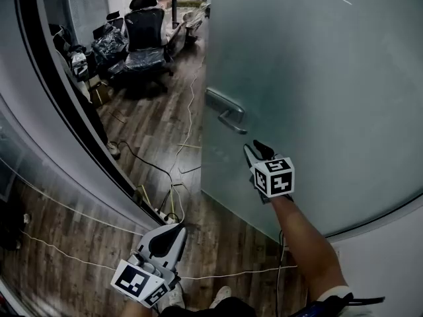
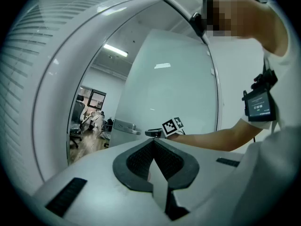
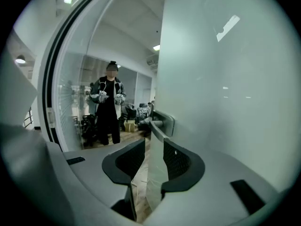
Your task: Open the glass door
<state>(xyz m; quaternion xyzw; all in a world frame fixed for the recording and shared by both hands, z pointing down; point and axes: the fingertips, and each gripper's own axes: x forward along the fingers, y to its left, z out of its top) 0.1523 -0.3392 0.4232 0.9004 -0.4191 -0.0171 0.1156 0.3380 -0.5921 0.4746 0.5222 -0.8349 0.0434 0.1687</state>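
The frosted glass door (image 1: 317,78) stands partly open, with its free edge toward the doorway on the left. A metal lever handle (image 1: 228,114) sits near that edge. My right gripper (image 1: 254,152) hovers just below and right of the handle, close to the door face, jaws apart and empty. In the right gripper view the handle (image 3: 162,121) lies straight ahead beyond the open right gripper (image 3: 154,147). My left gripper (image 1: 177,228) hangs low at the left over the floor, shut and empty. From the left gripper view, its shut tips (image 2: 153,142) point toward the door (image 2: 169,93).
A curved glass wall with a dark frame (image 1: 59,111) bounds the doorway on the left. Cables (image 1: 178,170) and a power strip (image 1: 165,214) lie on the wood floor in the opening. Office chairs (image 1: 145,41) stand beyond. A person's figure (image 3: 109,107) shows in the glass.
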